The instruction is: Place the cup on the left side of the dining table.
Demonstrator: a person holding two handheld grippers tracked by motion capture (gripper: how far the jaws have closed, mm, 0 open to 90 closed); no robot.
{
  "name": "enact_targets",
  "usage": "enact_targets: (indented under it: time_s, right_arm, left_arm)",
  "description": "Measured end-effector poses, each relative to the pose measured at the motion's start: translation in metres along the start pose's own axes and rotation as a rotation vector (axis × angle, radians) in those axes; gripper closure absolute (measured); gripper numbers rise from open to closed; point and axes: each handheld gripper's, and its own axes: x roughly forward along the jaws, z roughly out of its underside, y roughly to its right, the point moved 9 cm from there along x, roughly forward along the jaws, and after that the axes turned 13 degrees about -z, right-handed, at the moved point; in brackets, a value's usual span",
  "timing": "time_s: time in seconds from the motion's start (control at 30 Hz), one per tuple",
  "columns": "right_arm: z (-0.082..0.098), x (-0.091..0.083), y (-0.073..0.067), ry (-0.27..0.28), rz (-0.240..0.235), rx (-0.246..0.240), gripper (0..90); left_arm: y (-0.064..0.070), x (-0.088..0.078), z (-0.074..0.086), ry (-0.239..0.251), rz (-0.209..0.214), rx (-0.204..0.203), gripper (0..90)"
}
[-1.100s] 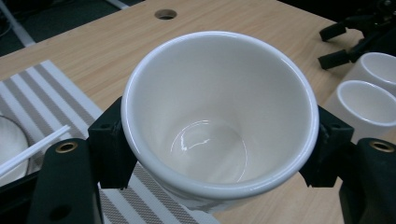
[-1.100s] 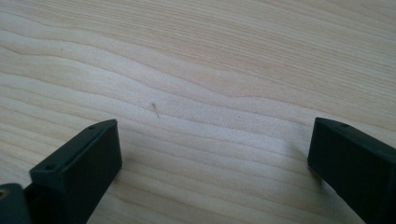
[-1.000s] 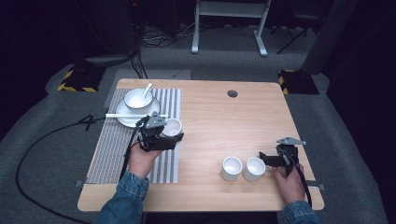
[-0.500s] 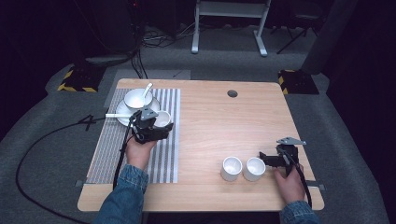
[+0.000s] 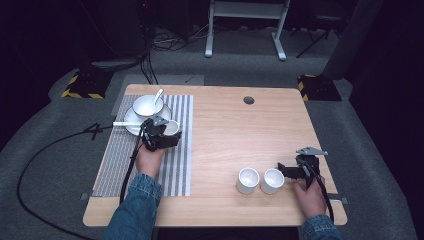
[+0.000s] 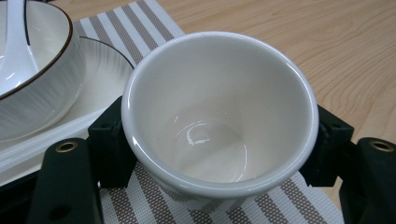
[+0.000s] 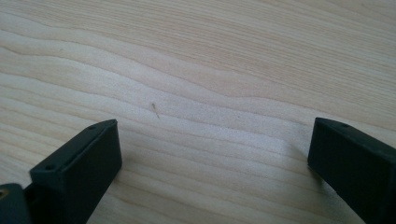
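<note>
Two white cups (image 5: 260, 180) stood at the near right, the right gripper (image 5: 288, 170) just beside them, jaws wide apart and empty. Farther left, the left gripper (image 5: 167, 135) clamped a white cup (image 6: 219, 112) over the striped placemat (image 5: 172, 165), beside the bowl (image 5: 147, 105) and saucer (image 5: 131, 126).

The person's left forearm, in a blue denim sleeve (image 5: 131, 210), comes up from the near edge of the table toward the far left corner. The left hand (image 5: 149, 159) holds the left gripper (image 5: 167, 134) over the left part of the tabletop. Its two black jaws press on both sides of a white cup (image 6: 219, 112) and grip it tight.

The right hand (image 5: 310, 192) sits close to the near right corner of the table. It holds the right gripper (image 5: 286, 170), which points left along the near edge. Its two black jaws stand wide apart, with bare wood between them.
</note>
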Motion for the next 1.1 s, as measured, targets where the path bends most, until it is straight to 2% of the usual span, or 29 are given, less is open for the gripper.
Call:
enact_targets:
  time_s: [0.23, 0.5, 0.63, 0.77, 0.93, 1.1]
  right_arm:
    - [0.000, 0.000, 0.000, 0.000, 0.001, 0.000, 2.8]
    - [0.000, 0.000, 0.000, 0.000, 0.001, 0.000, 2.8]
    - [0.000, 0.000, 0.000, 0.000, 0.001, 0.000, 2.8]
    - [0.000, 0.000, 0.000, 0.000, 0.001, 0.000, 2.8]
    - [0.000, 0.000, 0.000, 0.000, 0.000, 0.000, 2.8]
    - [0.000, 0.000, 0.000, 0.000, 0.001, 0.000, 2.8]
  left_arm:
    - [0.000, 0.015, 0.013, -0.056, -0.012, 0.015, 27.4]
    - [-0.005, 0.021, 0.021, -0.076, -0.018, 0.005, 27.4]
    - [-0.006, 0.022, 0.022, -0.069, -0.012, -0.005, 27.4]
    - [-0.006, 0.021, 0.023, -0.058, -0.014, 0.016, 27.3]
    - [-0.007, 0.021, 0.026, -0.050, -0.005, -0.001, 27.2]
    - [-0.007, 0.018, 0.024, -0.050, -0.023, -0.016, 26.8]
